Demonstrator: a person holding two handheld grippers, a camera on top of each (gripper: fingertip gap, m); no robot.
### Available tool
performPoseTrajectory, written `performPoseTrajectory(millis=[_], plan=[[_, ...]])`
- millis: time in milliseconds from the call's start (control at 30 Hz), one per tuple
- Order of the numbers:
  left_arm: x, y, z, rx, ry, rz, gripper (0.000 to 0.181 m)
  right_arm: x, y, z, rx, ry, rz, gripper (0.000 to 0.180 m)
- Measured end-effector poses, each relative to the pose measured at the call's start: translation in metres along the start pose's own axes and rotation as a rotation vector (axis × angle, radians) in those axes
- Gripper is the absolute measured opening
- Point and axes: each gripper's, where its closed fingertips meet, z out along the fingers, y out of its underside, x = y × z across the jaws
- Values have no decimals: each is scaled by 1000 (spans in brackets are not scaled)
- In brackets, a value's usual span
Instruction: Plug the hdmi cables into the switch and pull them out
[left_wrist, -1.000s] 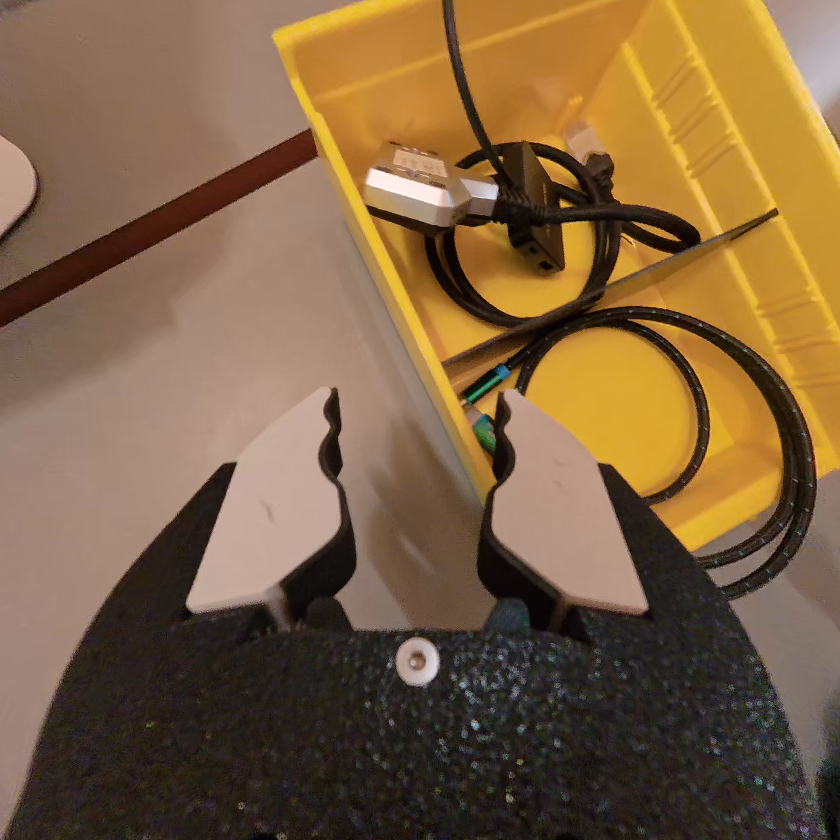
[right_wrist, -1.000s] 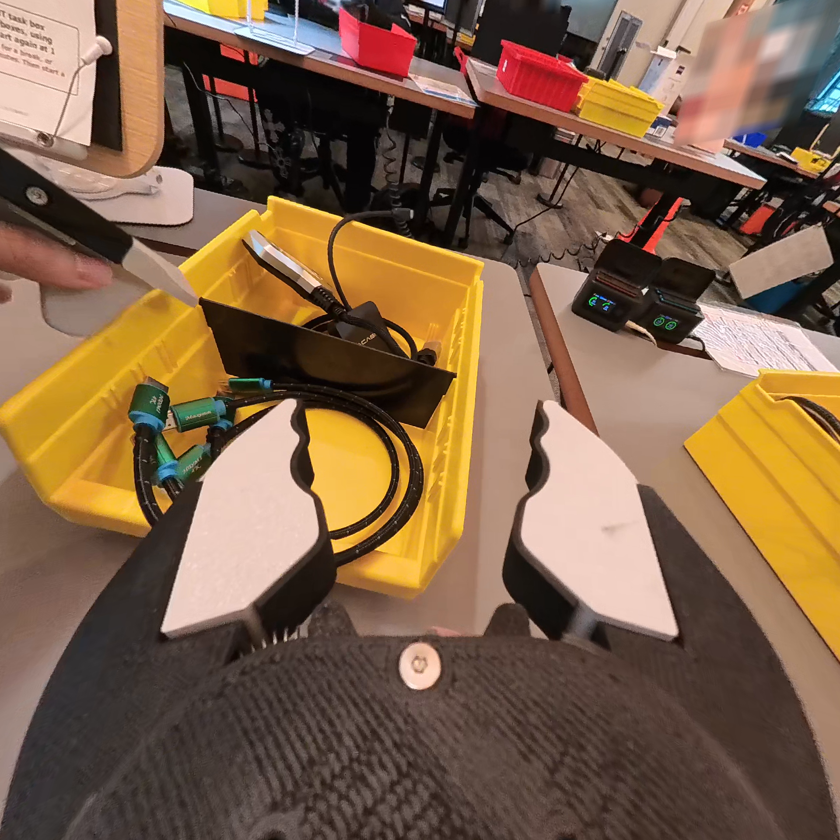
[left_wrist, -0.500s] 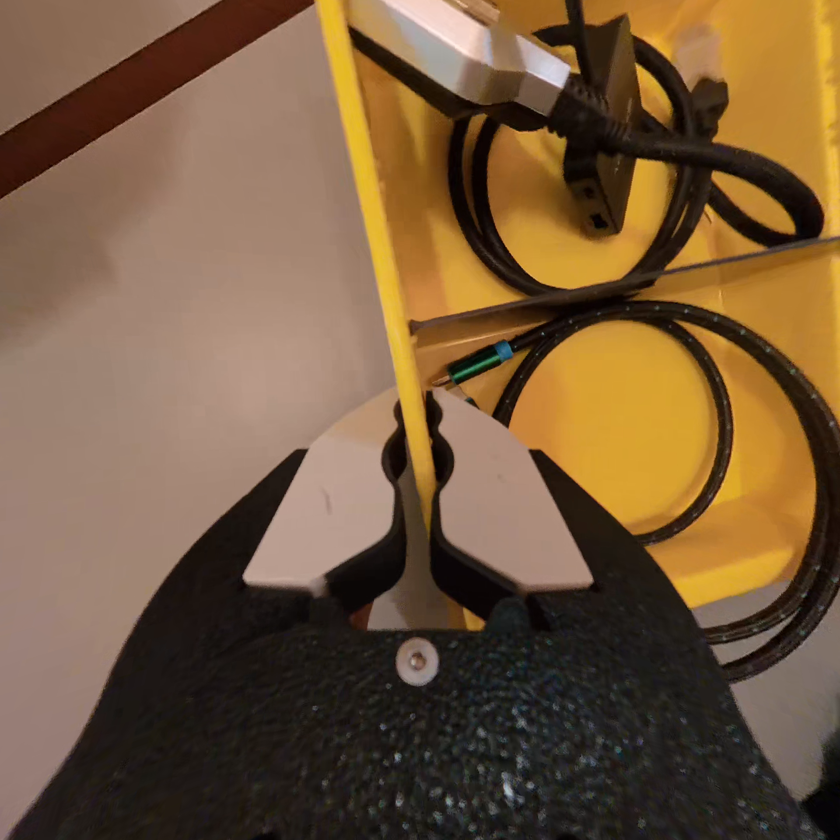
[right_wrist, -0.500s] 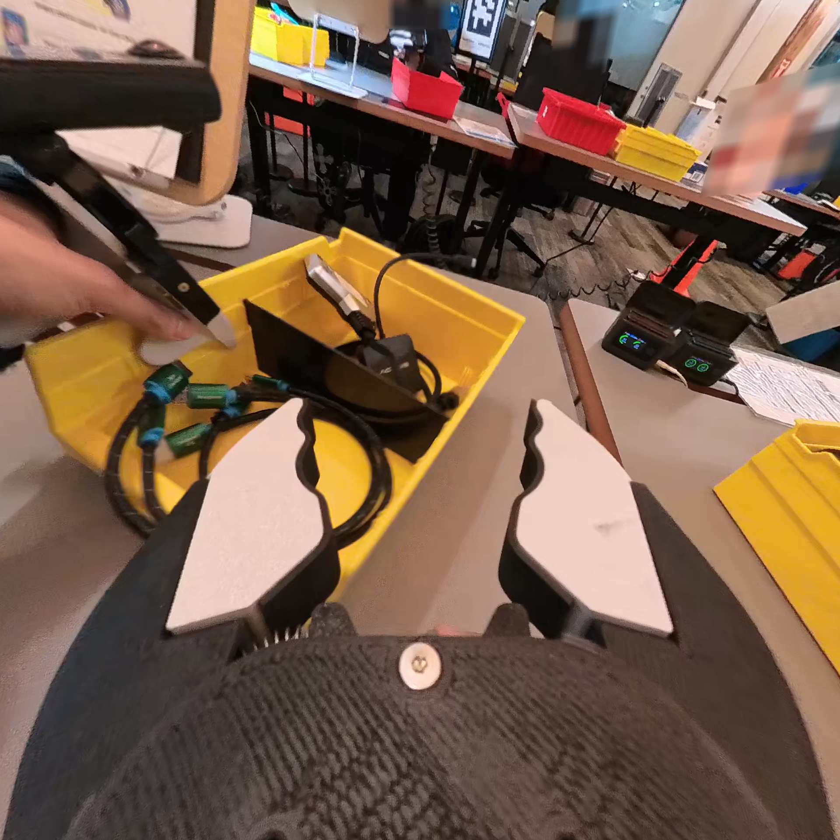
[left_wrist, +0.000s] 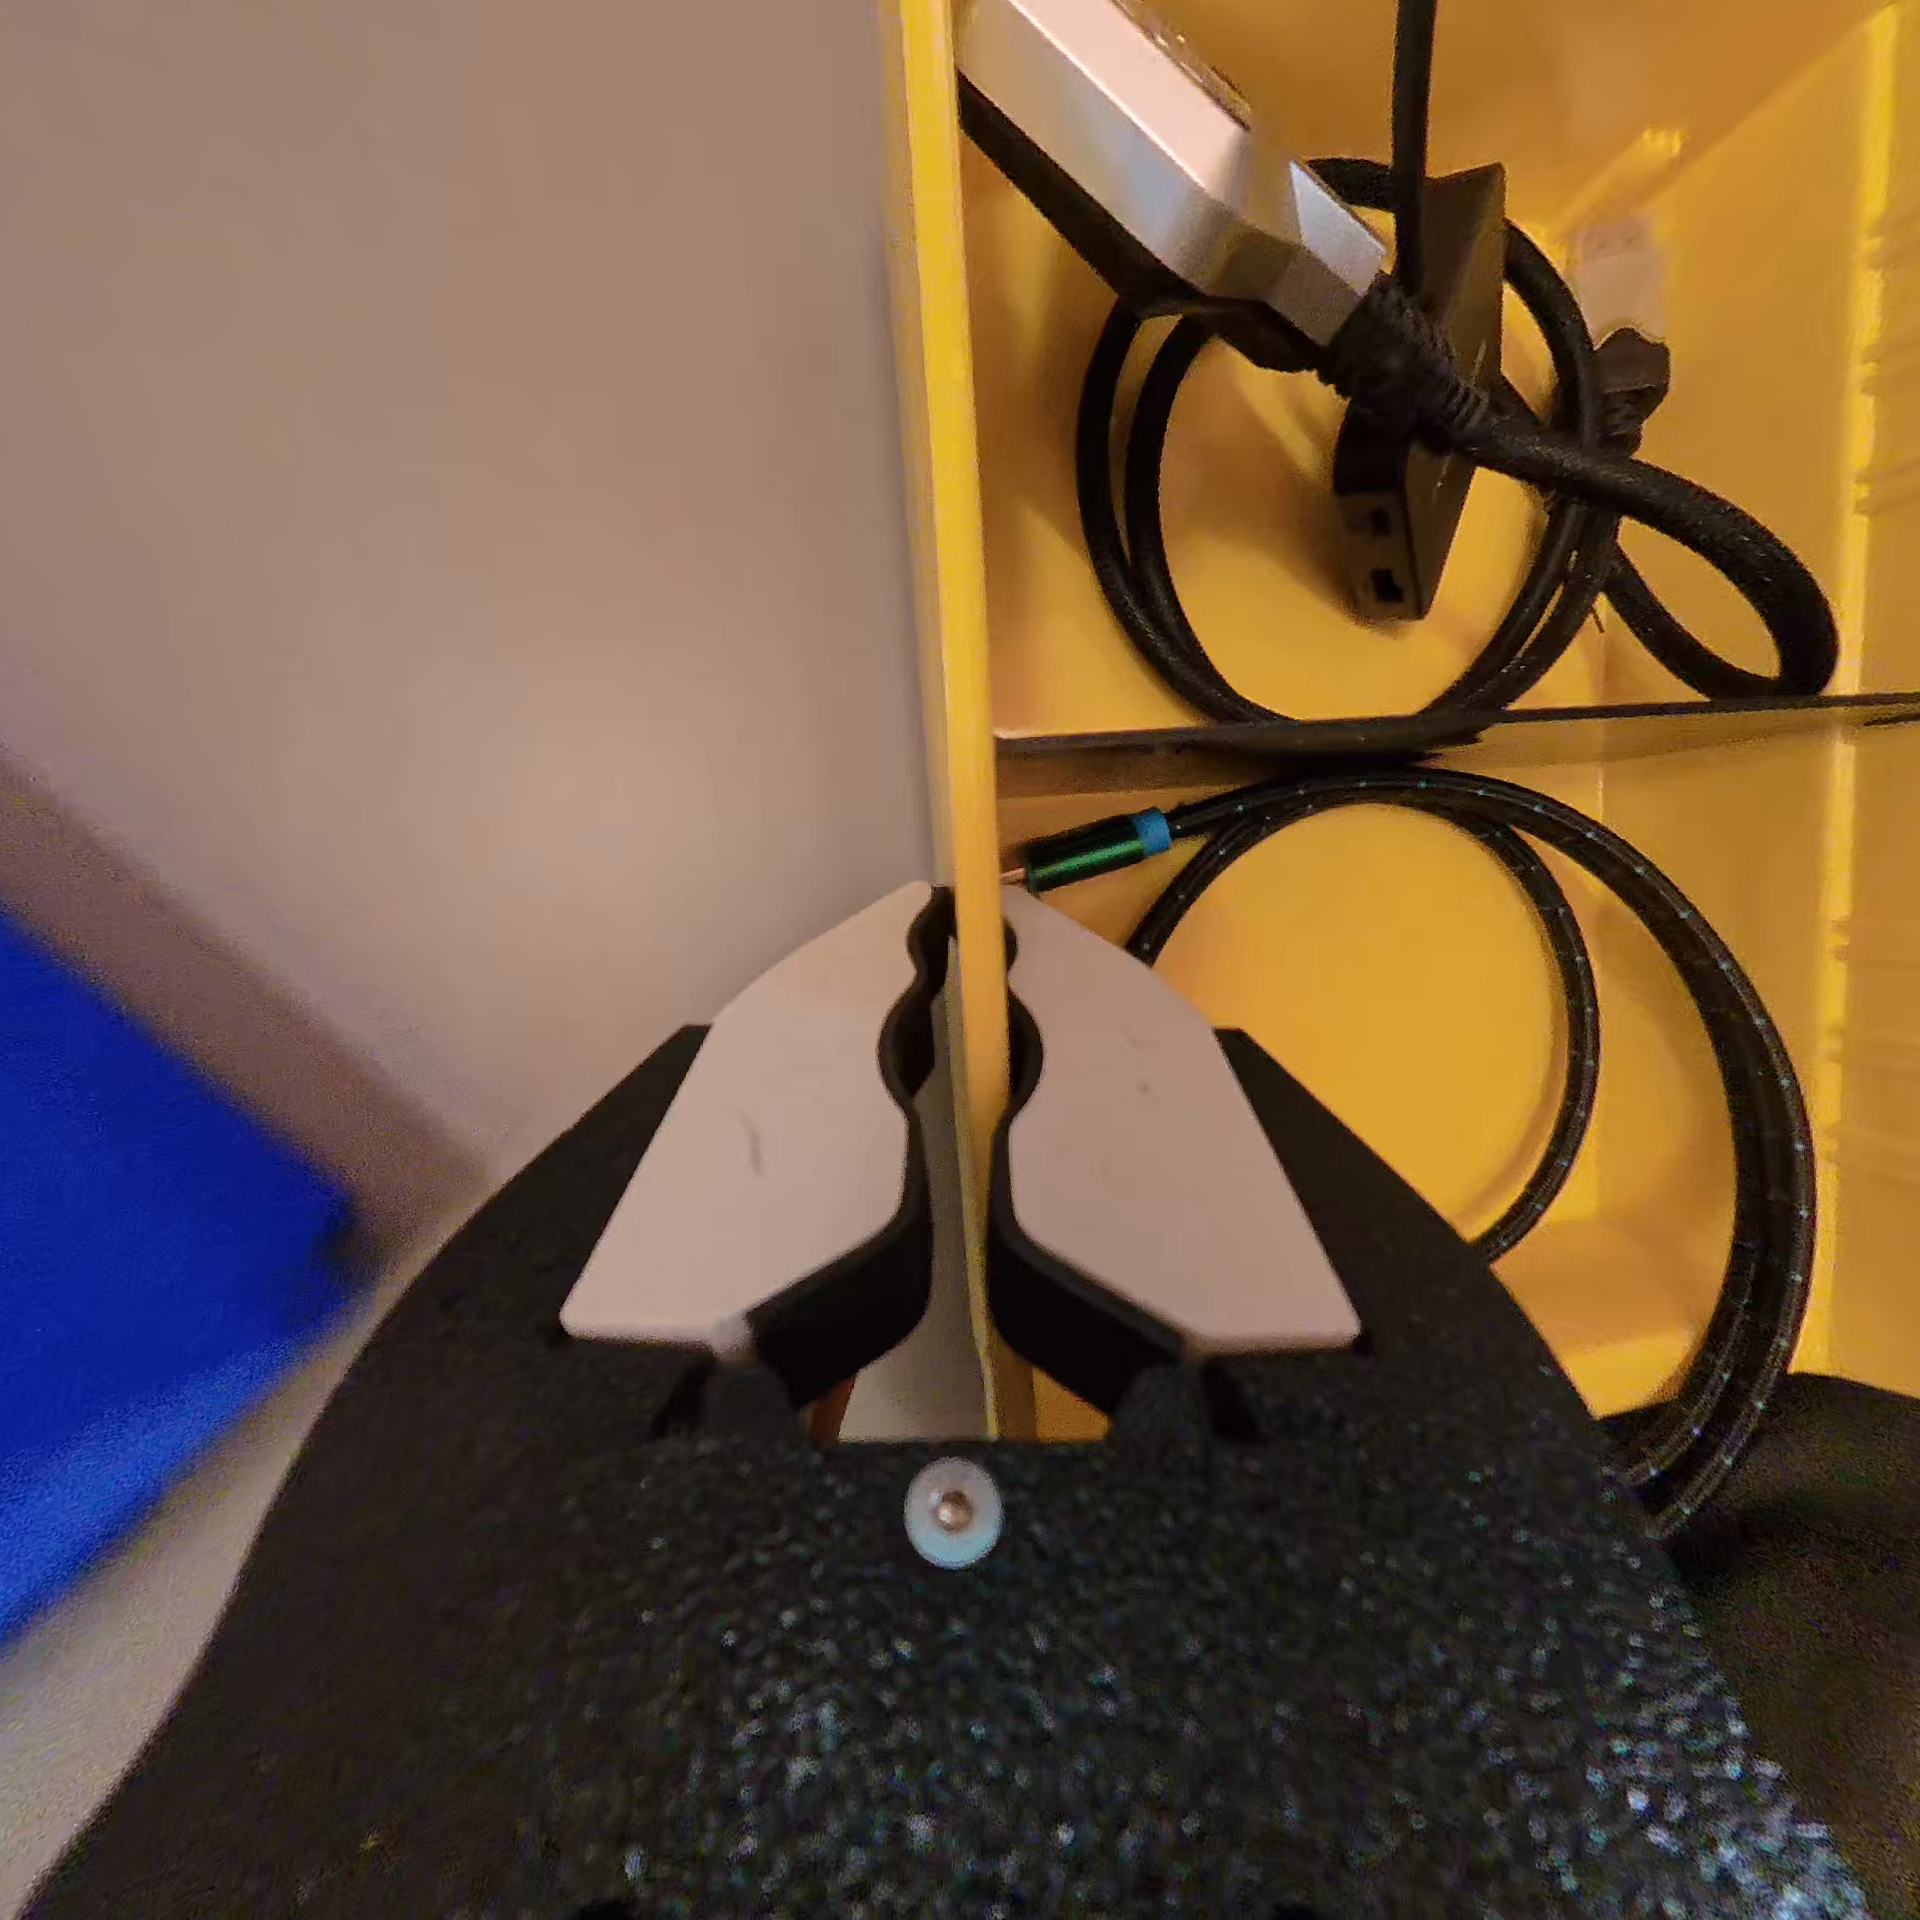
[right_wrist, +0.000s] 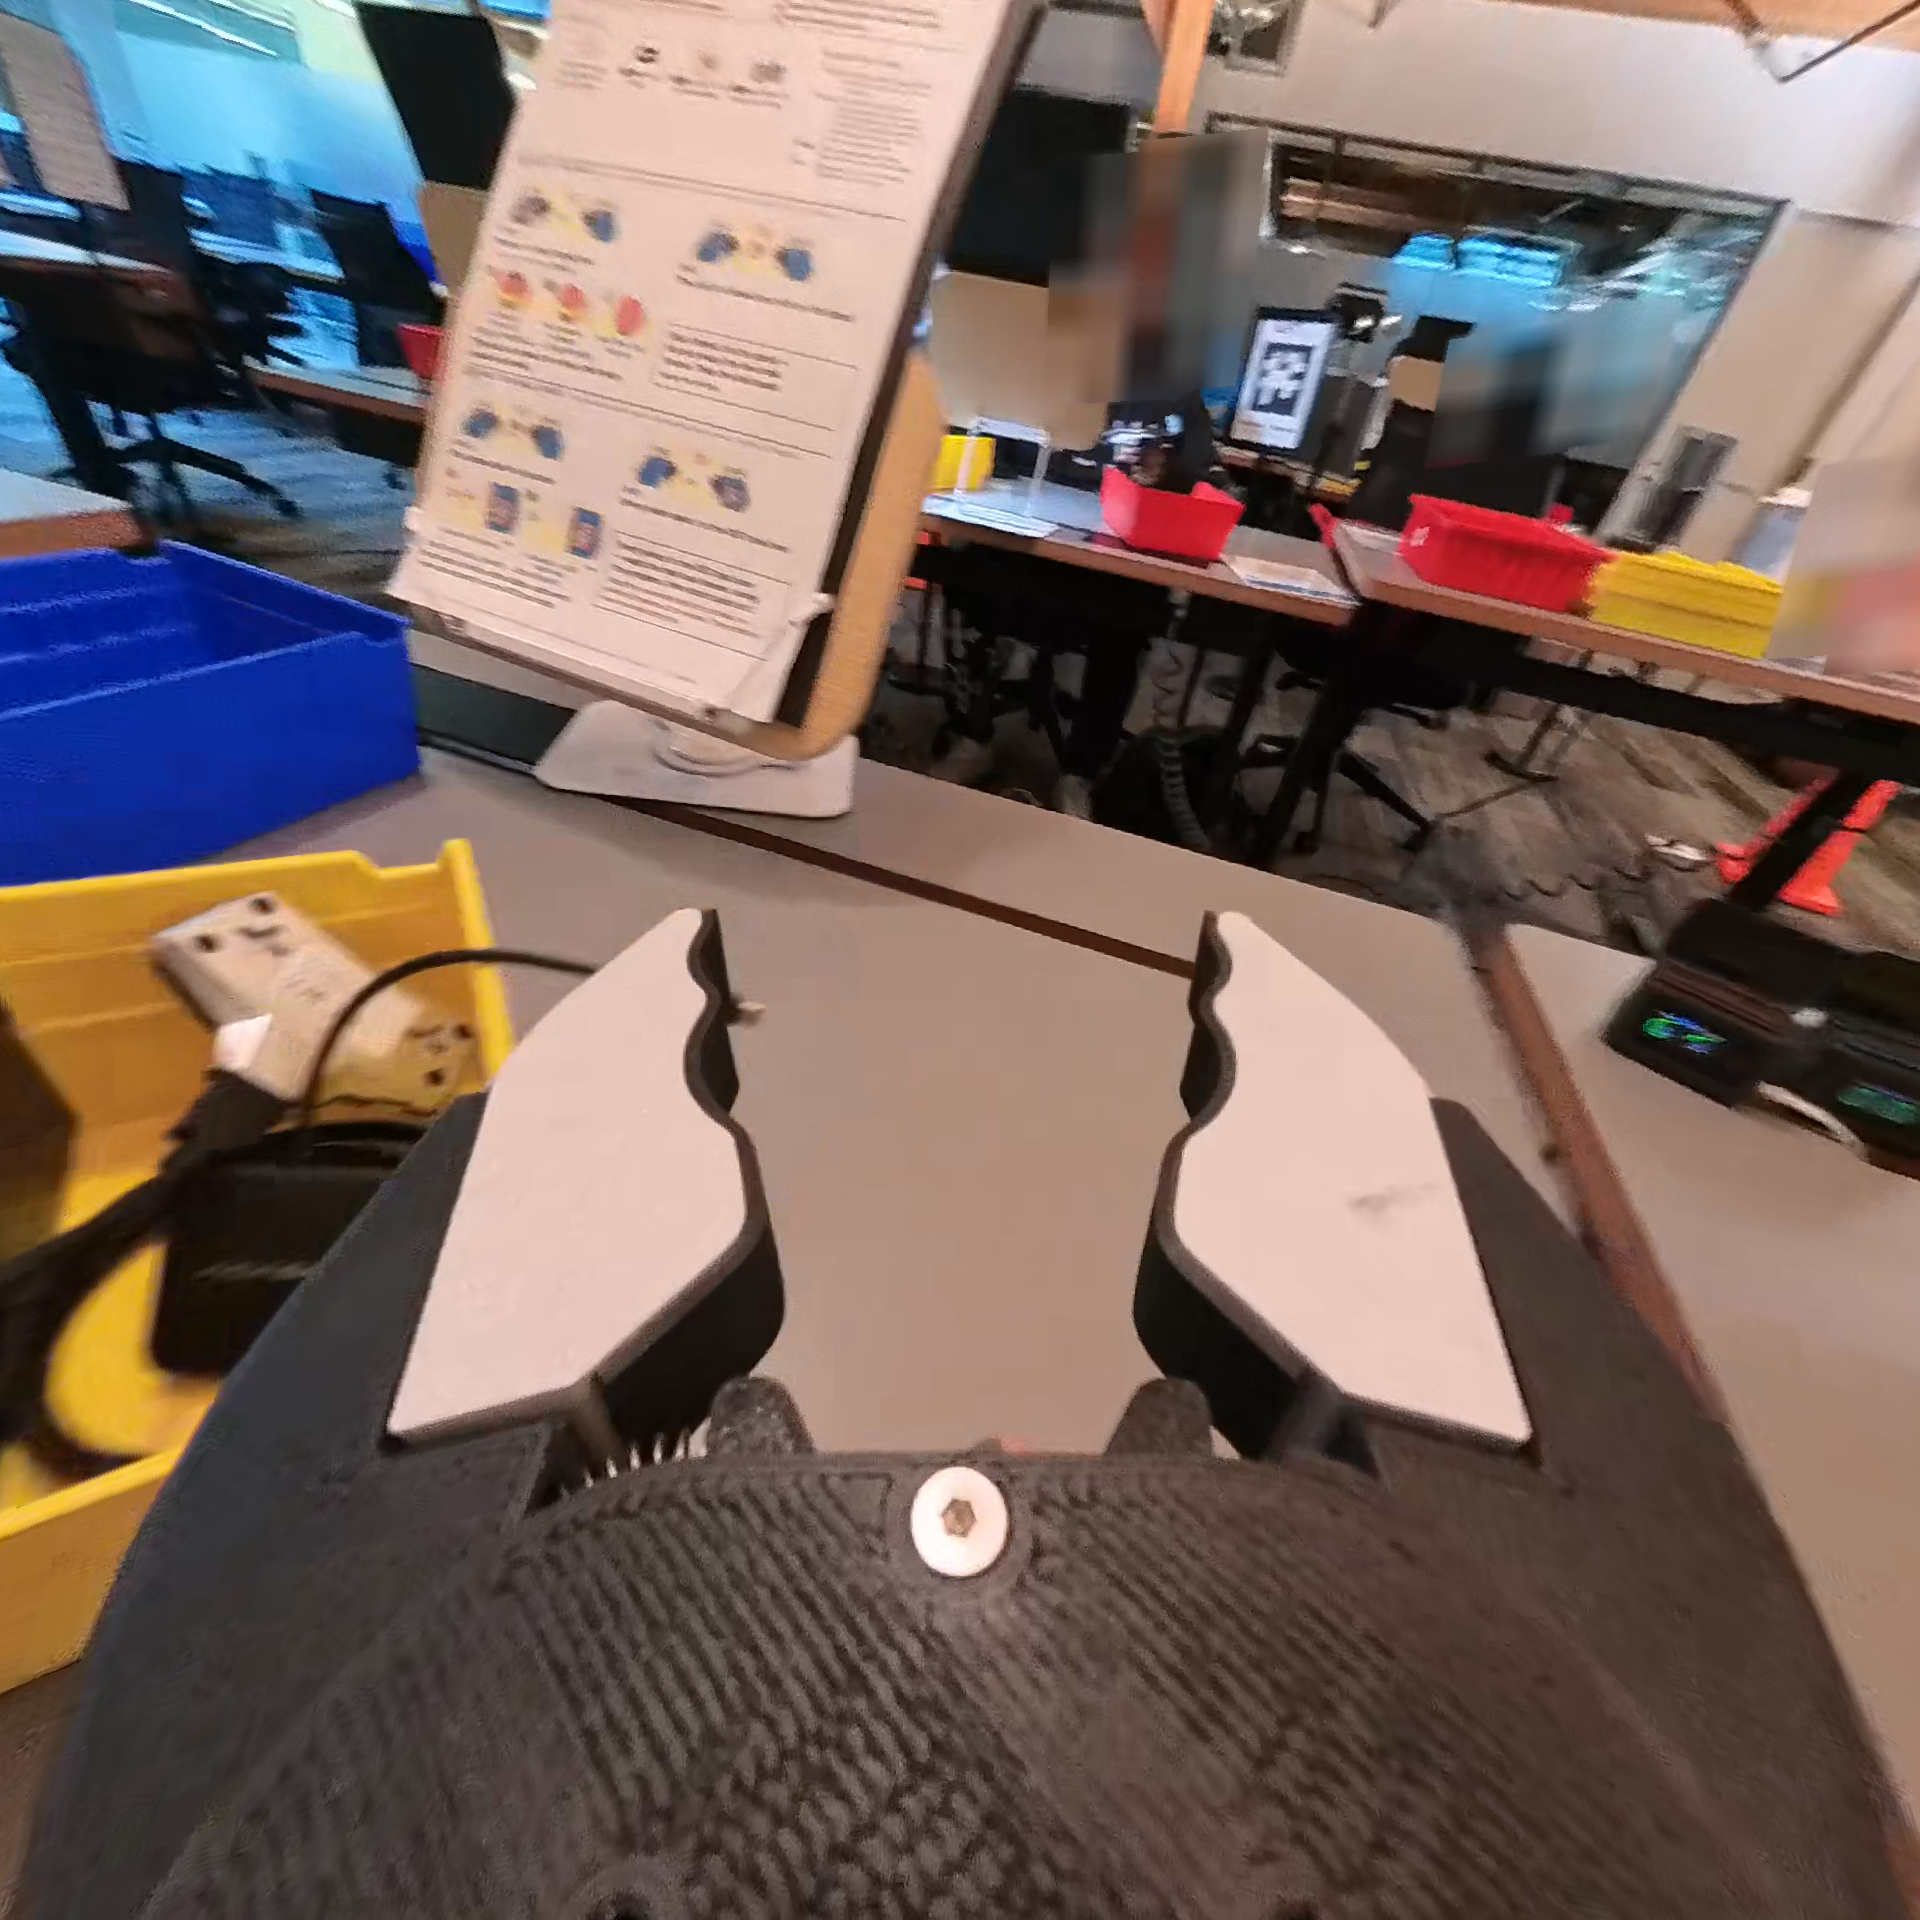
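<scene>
Warm dim light on the left; right view brighter, motion-blurred, edges bowed.

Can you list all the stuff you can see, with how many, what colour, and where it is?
Bin: one, yellow, on the grey table, black divider inside.
Switch: one, silver, far compartment.
Black box: one, beside the switch.
HDMI cables: black braided coil, green plug, near compartment; number unclear.
Tray: one, blue, left.
Instruction board: one, white, on a stand.
Red bins: two, far tables.
Left tool: shut on the bin wall.
Right tool: open, empty.
</scene>
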Motion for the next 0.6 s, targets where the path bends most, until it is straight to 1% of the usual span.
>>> performPoseTrajectory(millis=[33,200,333,400,467,600], plan=[[-4,28,-14,-3,-6,-4,5,-14,1,6,-5,-41,13,86],[-17,154,-75,12,-55,-122,4,-107,5,34,-22,-293,100,93],[-36,237,-120,33,-118,-247,4,-194,12,60,-66,-467,143,93],[-49,271,-139,45,-159,-321,4,-233,15,81,-107,-493,158,96],[-61,300,-156,60,-205,-394,4,-272,9,108,-108,-516,197,97],[-83,347,-183,98,-301,-547,5,-348,4,164,-219,-541,296,100]])
